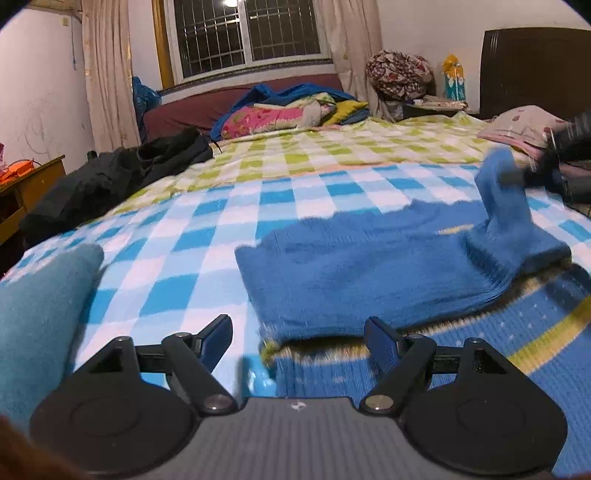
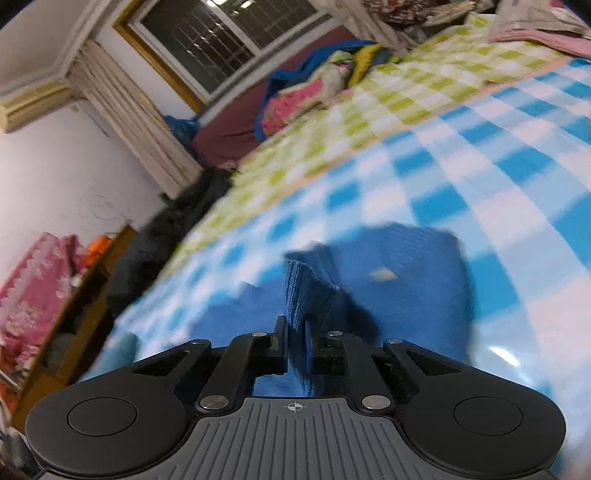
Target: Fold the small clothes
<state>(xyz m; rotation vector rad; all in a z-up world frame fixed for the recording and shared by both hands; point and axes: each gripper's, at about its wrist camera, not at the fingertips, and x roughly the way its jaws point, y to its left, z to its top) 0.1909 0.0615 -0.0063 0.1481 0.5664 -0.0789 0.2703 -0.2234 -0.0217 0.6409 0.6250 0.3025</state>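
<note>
Left tongs (image 1: 298, 338) released, nothing between them | blue knit sweater (image 1: 362, 269) at my 12 o'clock on checkered bed (image 1: 207, 236) | window (image 1: 243, 33) beyond | right tongs (image 2: 295, 345) clenched on sweater's fold

A wide bed (image 1: 221, 221) carries a checked sheet, blue-and-white near, green-and-white farther; a blue knitted sweater (image 1: 351, 273) lies on it; dark clothes (image 1: 110, 184) sit at one edge. Bright bedding (image 1: 280, 114) is heaped at the far side; a teal cloth (image 1: 40, 295) lies nearest.
</note>
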